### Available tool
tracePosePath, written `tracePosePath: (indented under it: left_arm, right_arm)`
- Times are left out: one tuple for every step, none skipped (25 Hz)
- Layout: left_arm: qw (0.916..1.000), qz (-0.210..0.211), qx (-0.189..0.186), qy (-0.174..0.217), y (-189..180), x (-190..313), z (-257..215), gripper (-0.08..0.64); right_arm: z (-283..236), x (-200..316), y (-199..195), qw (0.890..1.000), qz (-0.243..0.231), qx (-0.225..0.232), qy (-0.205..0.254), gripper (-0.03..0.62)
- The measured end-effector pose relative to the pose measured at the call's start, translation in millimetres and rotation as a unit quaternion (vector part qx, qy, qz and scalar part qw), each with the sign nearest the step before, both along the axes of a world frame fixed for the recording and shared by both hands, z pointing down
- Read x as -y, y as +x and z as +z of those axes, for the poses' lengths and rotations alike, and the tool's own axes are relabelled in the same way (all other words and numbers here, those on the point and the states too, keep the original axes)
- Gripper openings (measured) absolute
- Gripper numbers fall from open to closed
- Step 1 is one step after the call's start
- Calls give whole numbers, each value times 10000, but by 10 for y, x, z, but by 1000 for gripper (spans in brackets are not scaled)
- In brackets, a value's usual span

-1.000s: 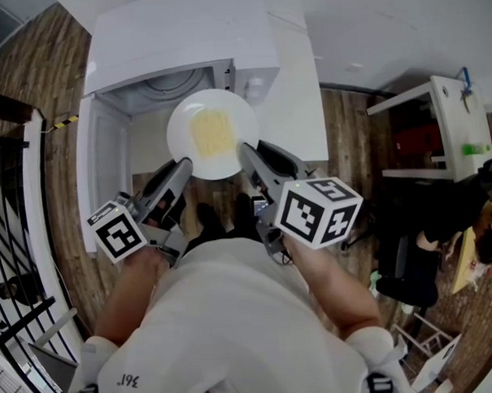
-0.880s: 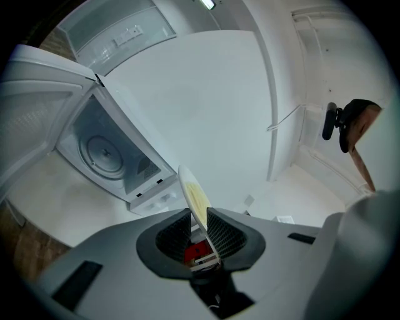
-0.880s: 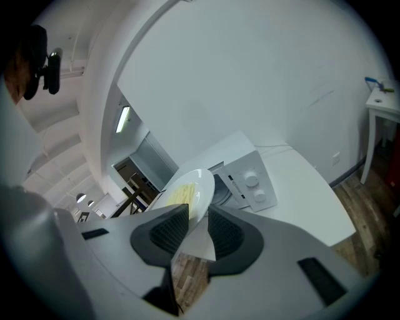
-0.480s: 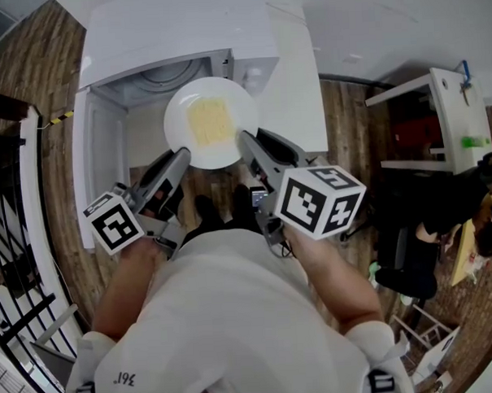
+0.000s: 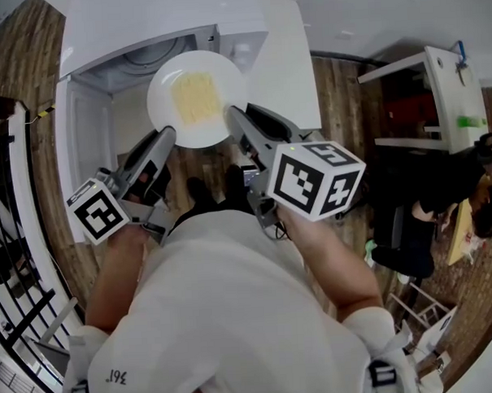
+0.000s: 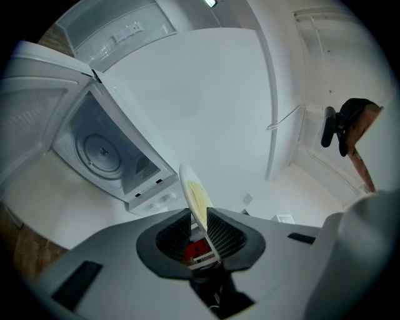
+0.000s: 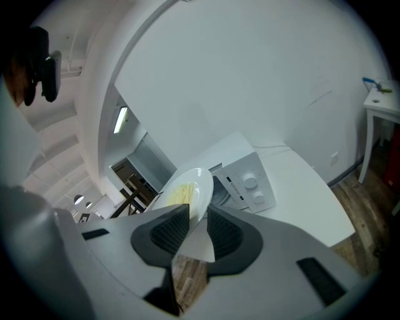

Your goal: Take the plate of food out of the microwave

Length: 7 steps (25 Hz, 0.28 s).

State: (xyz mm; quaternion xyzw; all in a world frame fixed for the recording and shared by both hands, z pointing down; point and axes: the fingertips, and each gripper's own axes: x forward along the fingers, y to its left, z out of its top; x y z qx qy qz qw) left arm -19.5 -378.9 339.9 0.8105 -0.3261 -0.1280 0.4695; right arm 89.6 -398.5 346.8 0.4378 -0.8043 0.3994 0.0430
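Note:
A white plate with yellow food hangs in the air in front of the open white microwave. My left gripper is shut on the plate's near left rim, and my right gripper is shut on its near right rim. In the left gripper view the plate stands edge-on between the two pads of the left gripper. In the right gripper view the plate runs away from the right gripper, whose jaws pinch the rim. The microwave's turntable lies bare inside the cavity.
The microwave door is swung open at the left. A white counter carries the microwave. A white side table stands at the right over a wood floor. A black railing runs down the left edge.
Both grippers have carried the plate a little to the left and away from me, still level between them. The grips have not changed.

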Motion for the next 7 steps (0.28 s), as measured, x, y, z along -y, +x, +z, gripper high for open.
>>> tracePosePath:
  left_arm:
    - [10000, -3, -9, -16, 3, -4, -1, 83]
    - [10000, 6, -9, -14, 7, -9, -3, 83]
    - [10000, 27, -1, 5, 13, -12, -6, 83]
    - [10000, 46, 6, 21, 18, -11, -9, 83]
    - [10000, 58, 8, 26, 22, -6, -10, 83]
    - [10000, 66, 8, 25, 25, 1, -11, 83]
    - [10000, 73, 7, 21, 28, 9, -11, 83]
  right_arm:
    - [0, -5, 3, 10000, 10, -2, -1, 94]
    - [-2, -10, 8, 10000, 19, -5, -1, 94]
    - [-5, -14, 13, 10000, 27, -7, -1, 94]
    - [-7, -14, 18, 10000, 35, -8, -2, 94]
    - [-9, -13, 22, 10000, 43, -9, -3, 94]
    - [-10, -9, 26, 10000, 51, -11, -3, 94]
    - [-11, -5, 29, 10000, 58, -12, -3, 94]
